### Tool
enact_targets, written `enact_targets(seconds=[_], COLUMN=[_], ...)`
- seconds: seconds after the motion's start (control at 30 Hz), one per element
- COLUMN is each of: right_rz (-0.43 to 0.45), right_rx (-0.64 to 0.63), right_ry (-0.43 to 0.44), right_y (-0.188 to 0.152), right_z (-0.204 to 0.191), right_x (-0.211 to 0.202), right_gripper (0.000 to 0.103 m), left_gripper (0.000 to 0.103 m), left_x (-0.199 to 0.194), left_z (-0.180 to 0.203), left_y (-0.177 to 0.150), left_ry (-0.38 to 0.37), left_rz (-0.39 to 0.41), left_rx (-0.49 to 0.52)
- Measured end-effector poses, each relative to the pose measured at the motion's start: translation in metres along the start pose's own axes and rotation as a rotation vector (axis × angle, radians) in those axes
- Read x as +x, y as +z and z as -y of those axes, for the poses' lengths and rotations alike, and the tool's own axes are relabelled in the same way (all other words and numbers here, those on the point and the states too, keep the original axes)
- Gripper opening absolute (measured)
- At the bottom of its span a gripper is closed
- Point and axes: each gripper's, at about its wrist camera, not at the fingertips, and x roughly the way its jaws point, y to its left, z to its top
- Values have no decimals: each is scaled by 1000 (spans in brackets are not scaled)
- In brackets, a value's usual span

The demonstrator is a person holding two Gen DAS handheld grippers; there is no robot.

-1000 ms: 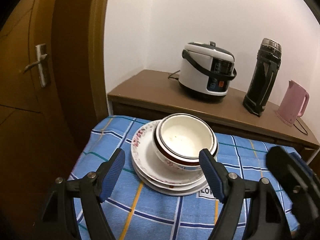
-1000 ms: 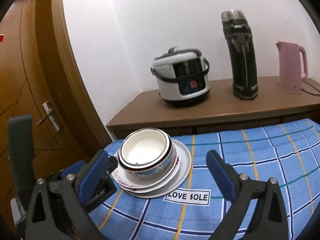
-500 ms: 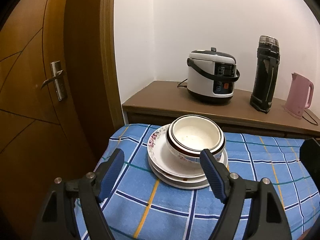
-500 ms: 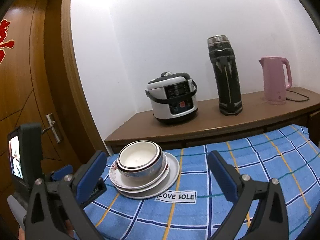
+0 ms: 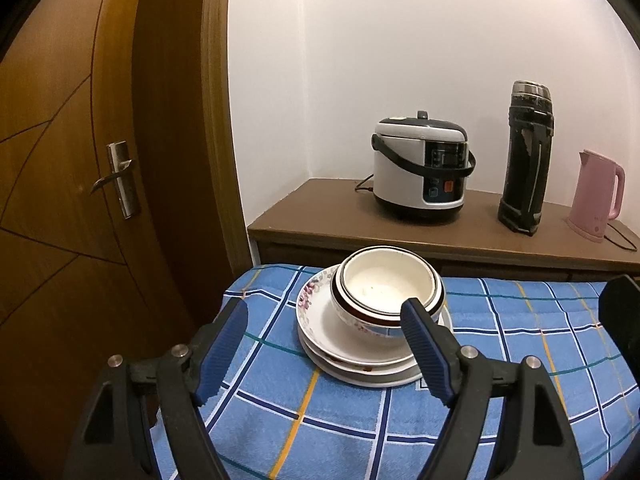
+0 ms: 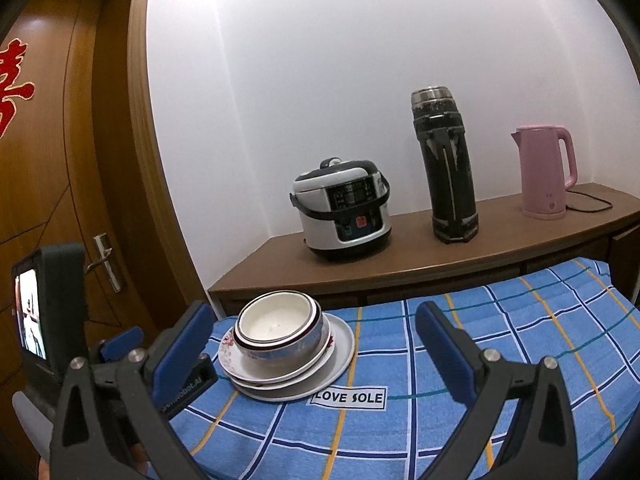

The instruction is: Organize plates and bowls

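Nested white bowls with a dark rim band (image 5: 388,292) sit on a stack of white plates (image 5: 352,356) on the blue checked cloth (image 5: 360,420). The same bowls (image 6: 278,330) and plates (image 6: 304,376) show in the right wrist view at the cloth's left end. My left gripper (image 5: 326,330) is open and empty, pulled back in front of the stack. My right gripper (image 6: 310,338) is open and empty, also back from the stack. The left gripper's body (image 6: 52,312) shows at the left of the right wrist view.
A wooden sideboard (image 5: 320,216) behind the table carries a rice cooker (image 5: 420,172), a black flask (image 5: 526,160) and a pink kettle (image 5: 598,196). A wooden door (image 5: 80,160) stands at the left. The cloth has a LOVE SOLE label (image 6: 350,398).
Both grippers have drawn back and risen from the stack, so the bowls and plates look smaller and farther. Both stay open. The stack has not moved.
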Motion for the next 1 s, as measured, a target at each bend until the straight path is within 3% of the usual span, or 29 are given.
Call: enact_targets(seconds=[1.0], right_rz=[18], right_rx=[4], right_ry=[-10], right_y=[1], right_z=[2], right_x=[-5], right_gripper=[103], left_gripper=[81], left_x=[-1], left_z=[0], left_y=[2], left_ry=[12], left_rz=[-6], left_rx=[-2])
